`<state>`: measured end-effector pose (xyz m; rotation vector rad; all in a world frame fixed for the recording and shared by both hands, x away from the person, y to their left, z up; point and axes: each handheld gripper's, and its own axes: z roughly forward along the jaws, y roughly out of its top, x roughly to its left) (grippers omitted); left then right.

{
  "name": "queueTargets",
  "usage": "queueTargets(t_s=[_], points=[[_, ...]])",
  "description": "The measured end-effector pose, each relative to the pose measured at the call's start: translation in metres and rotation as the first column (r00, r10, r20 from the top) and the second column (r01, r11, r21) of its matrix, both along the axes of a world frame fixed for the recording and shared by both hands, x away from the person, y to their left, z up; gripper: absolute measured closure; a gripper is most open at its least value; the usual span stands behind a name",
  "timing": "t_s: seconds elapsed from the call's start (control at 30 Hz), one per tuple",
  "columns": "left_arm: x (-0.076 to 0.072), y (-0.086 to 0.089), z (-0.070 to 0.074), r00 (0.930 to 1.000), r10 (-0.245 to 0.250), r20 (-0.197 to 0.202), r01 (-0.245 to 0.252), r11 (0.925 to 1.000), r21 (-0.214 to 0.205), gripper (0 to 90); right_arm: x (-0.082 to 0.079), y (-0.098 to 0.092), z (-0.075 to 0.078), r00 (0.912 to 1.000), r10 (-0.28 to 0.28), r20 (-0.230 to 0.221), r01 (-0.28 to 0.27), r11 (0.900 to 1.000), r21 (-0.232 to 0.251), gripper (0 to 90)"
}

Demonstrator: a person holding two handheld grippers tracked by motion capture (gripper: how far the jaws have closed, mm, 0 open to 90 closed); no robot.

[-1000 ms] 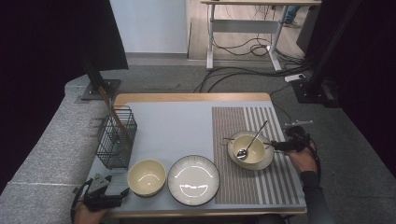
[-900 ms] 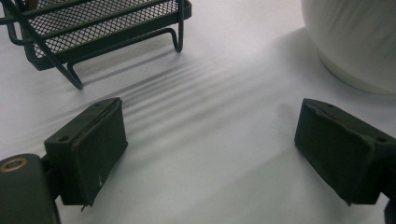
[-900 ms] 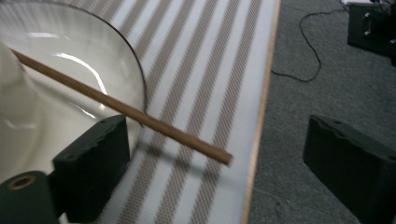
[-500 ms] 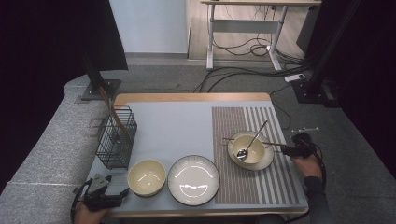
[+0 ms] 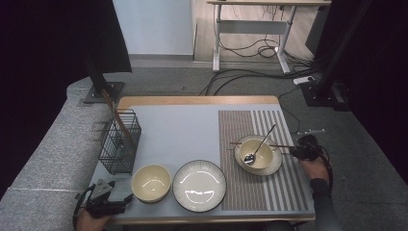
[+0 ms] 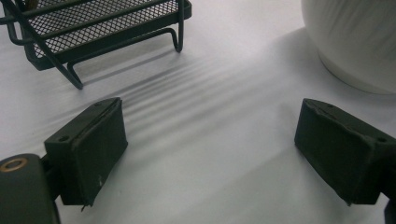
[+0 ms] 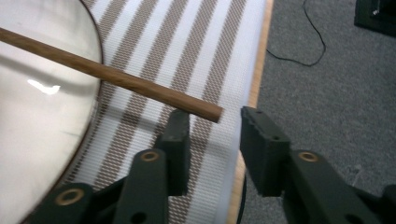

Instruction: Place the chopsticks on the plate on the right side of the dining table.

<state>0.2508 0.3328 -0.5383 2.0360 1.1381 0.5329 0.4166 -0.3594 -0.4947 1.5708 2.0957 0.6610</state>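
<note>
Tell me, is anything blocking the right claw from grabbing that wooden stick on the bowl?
No, nothing visible blocks it. The wooden stick's free end pokes past the bowl right above the right claw, whose jaws have just been closing but do not press on it yet.

No writing, label, brand, number or sign is legible on anything here (the bowls, plate, mat and wire basket all look unmarked).

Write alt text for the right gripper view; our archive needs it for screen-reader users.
The right gripper has been closing, its two black jaws partly apart around the tip of a wooden chopstick, not yet pressing it. The chopstick slants across the rim of a pale plate on a striped placemat, with grey carpet beyond the table edge.
</note>
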Motion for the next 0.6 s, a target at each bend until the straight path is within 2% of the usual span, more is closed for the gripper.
queueTargets(t_s=[0.13, 0.6], points=[[0.000, 0.000, 0.000, 1.0000, 0.000, 0.000, 0.000, 1.0000, 0.000, 8.8, 0.003, 0.007, 0.003, 0.9999, 0.012, 0.001, -0.012, 0.9999, -0.008, 69.4], [0.000, 0.000, 0.000, 1.0000, 0.000, 0.000, 0.000, 1.0000, 0.000, 8.8, 0.011, 0.022, 0.003, 0.9989, 0.047, 0.002, -0.047, 0.9988, -0.009, 68.0]])
